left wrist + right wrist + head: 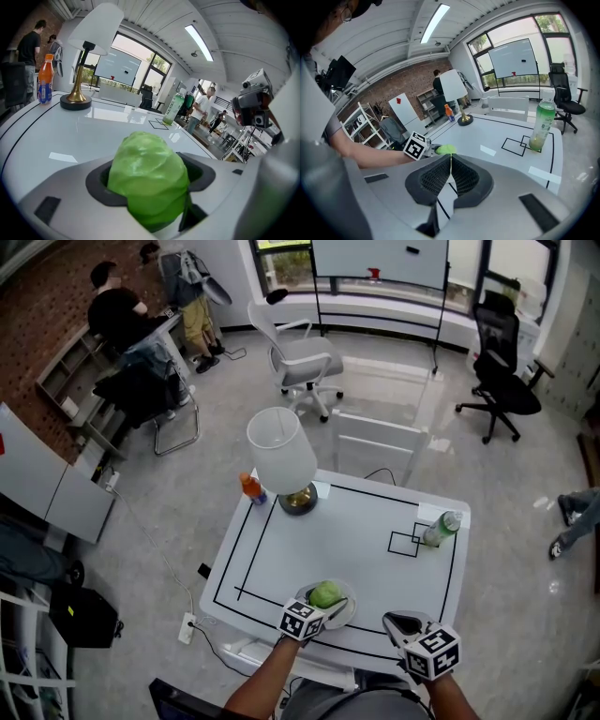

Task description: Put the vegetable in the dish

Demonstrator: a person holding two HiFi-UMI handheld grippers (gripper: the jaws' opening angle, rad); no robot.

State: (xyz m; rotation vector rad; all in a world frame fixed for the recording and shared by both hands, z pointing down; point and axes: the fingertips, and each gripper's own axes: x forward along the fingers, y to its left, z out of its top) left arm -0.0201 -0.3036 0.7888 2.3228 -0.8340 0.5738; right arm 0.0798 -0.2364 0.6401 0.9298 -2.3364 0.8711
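Observation:
A round, pale green leafy vegetable (324, 594) sits between the jaws of my left gripper (323, 604), which is shut on it. It is over the round white dish (348, 615) near the table's front edge; I cannot tell whether it touches the dish. In the left gripper view the vegetable (149, 178) fills the gap between the jaws of that gripper (151, 190), and the dish is hidden. My right gripper (403, 623) hovers to the right of the dish, shut with nothing in it. In the right gripper view the jaws of the right gripper (451, 174) meet, with the vegetable (446, 149) beyond them.
A lamp with a white shade (284, 460) and an orange bottle (251, 487) stand at the table's far left. A green bottle (441, 529) stands at the right by a small taped square (405, 542). Office chairs (298, 362) and people (117, 310) are beyond the table.

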